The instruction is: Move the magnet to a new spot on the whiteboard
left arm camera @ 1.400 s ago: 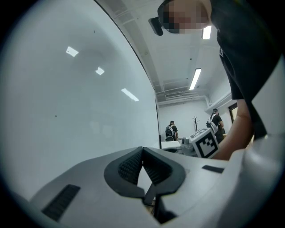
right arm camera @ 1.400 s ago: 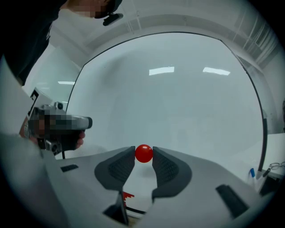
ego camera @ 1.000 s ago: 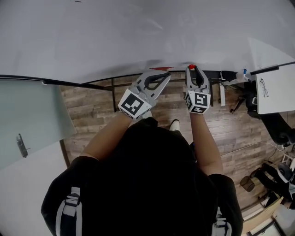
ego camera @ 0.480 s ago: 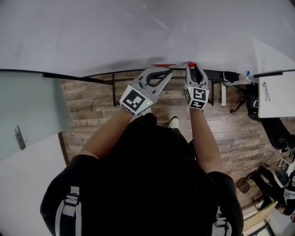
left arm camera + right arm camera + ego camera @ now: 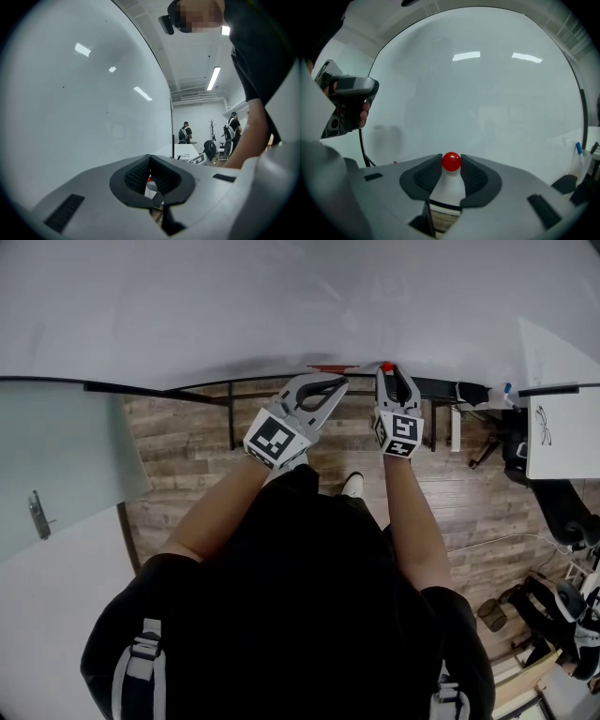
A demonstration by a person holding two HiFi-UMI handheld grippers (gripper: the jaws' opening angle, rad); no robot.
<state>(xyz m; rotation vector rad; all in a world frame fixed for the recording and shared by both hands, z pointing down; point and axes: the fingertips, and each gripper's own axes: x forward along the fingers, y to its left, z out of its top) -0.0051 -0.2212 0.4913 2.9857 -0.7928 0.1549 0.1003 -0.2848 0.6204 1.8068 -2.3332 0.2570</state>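
The red ball magnet (image 5: 451, 161) sits pinched at the very tips of the right gripper (image 5: 387, 374), whose fingers (image 5: 429, 176) are clamped on it from either side. In the head view it is only a small red dot at that gripper's 12 o'clock, against the lower edge of the whiteboard (image 5: 281, 306), and no view settles whether it touches the board. Beyond the magnet the board fills the right gripper view, showing only reflected ceiling lights. The left gripper (image 5: 341, 383) is just beside the right one, at its 9 o'clock, fingers (image 5: 136, 176) shut together at the tips with nothing held. A scrap of red and white shows through the gap behind them, too small to name. A thin red strip (image 5: 330, 367) lies along the board's lower edge between the two grippers; what it is cannot be told. The person's black shirt (image 5: 291, 615) fills the lower half of the head view and hides much of the wooden floor (image 5: 187, 451). At 3 o'clock a white table (image 5: 567, 442) is cut off by the frame, with a blue-capped object (image 5: 498, 387) near it, too small to identify. At 9 o'clock stands a frosted glass panel (image 5: 56, 465). Far off in the left gripper view, two people (image 5: 185, 132) stand small and indistinct.
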